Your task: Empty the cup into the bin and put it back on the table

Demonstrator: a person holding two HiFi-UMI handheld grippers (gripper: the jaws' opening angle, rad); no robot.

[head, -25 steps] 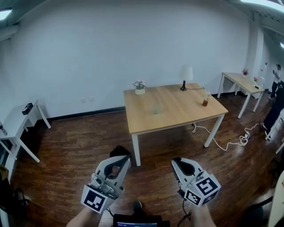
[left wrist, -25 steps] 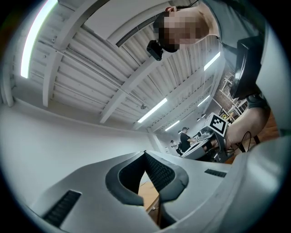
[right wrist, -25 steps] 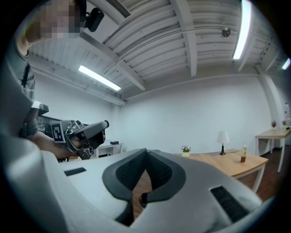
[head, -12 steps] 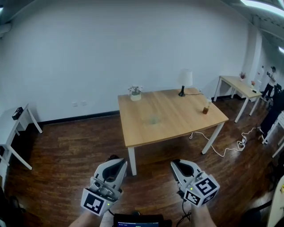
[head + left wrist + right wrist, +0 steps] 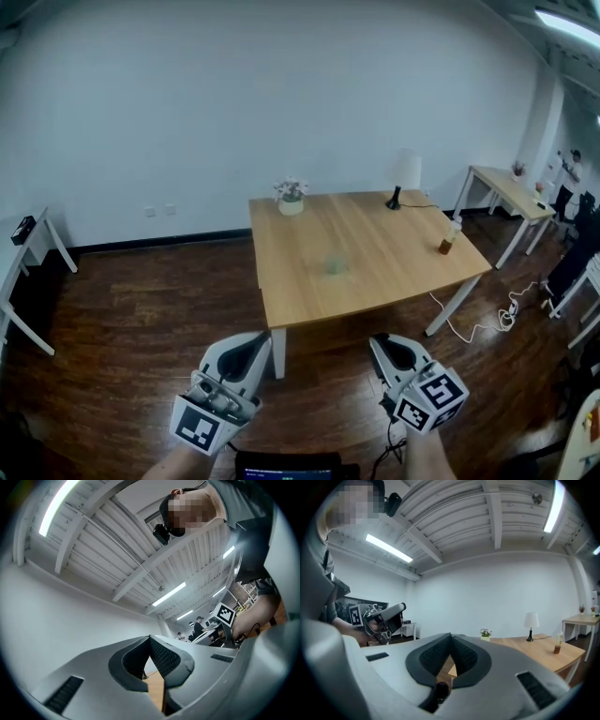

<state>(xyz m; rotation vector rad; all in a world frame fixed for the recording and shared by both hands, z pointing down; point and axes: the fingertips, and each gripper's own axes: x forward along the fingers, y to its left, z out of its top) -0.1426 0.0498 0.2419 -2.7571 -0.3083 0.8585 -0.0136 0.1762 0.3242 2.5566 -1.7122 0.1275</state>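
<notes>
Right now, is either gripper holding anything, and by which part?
Nothing is held. The left gripper and right gripper both have jaws together, empty; the cup stands on the table.

Open floor (image 5: 141, 300) up to table (image 5: 403, 248), apparently.

cup (image 5: 335, 266) a faint blur, side table (image 5: 14, 255) cropped

I read the table (image 5: 394, 234) top as pale matt wood. Floor (image 5: 141, 300): dark wood planks, slight sheen. Left gripper (image 5: 253, 339) and right gripper (image 5: 382, 341) shells: matt light-grey plastic. Pads (image 5: 465, 656): black, finely ribbed. Cup (image 5: 335, 266) looks translucent, too blurred to tell more.
</notes>
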